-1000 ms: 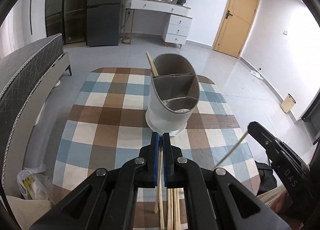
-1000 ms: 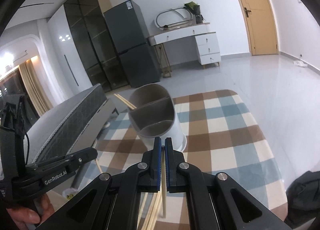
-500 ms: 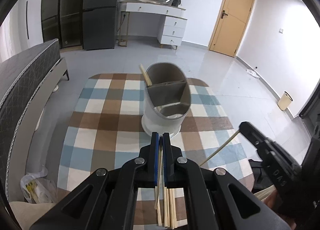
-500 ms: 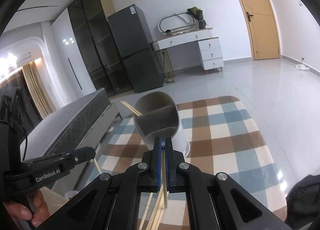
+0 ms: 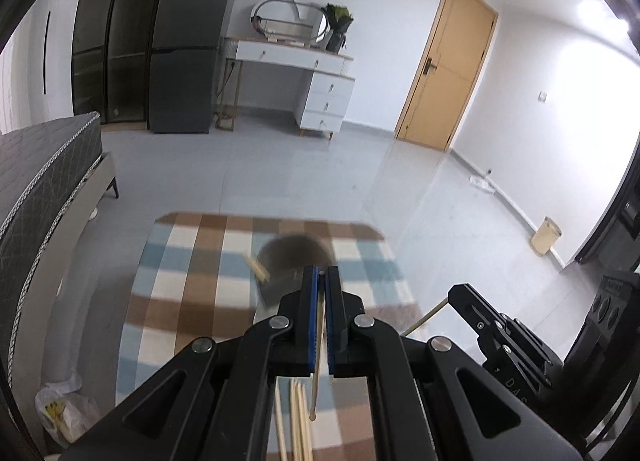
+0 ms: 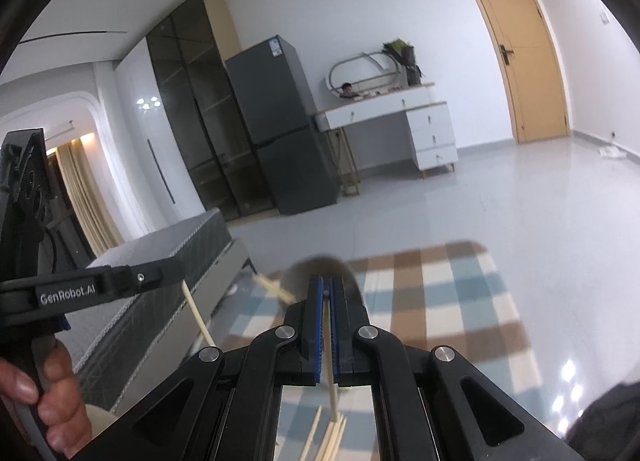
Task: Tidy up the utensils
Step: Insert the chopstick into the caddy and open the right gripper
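My left gripper (image 5: 320,281) is shut on a pale wooden chopstick (image 5: 316,381) that hangs down between its blue pads. My right gripper (image 6: 327,293) is shut on another chopstick (image 6: 331,389). Both are held above the table. A grey oval utensil holder (image 5: 294,261) with a chopstick (image 5: 258,269) sticking out stands just beyond the left fingertips, blurred; it also shows in the right wrist view (image 6: 316,273). Several loose chopsticks (image 5: 298,421) lie on the checked tablecloth (image 5: 192,281) below; they also show in the right wrist view (image 6: 332,437).
A grey bed (image 5: 36,181) lies to the left. A fridge (image 5: 192,41), a white desk (image 5: 296,85) and a wooden door (image 5: 444,65) stand far back across the tiled floor. A plastic bag (image 5: 60,413) lies by the table's left edge.
Both grippers have risen and tilted up with their chopsticks. The holder and the table have dropped lower in both views and look blurred.
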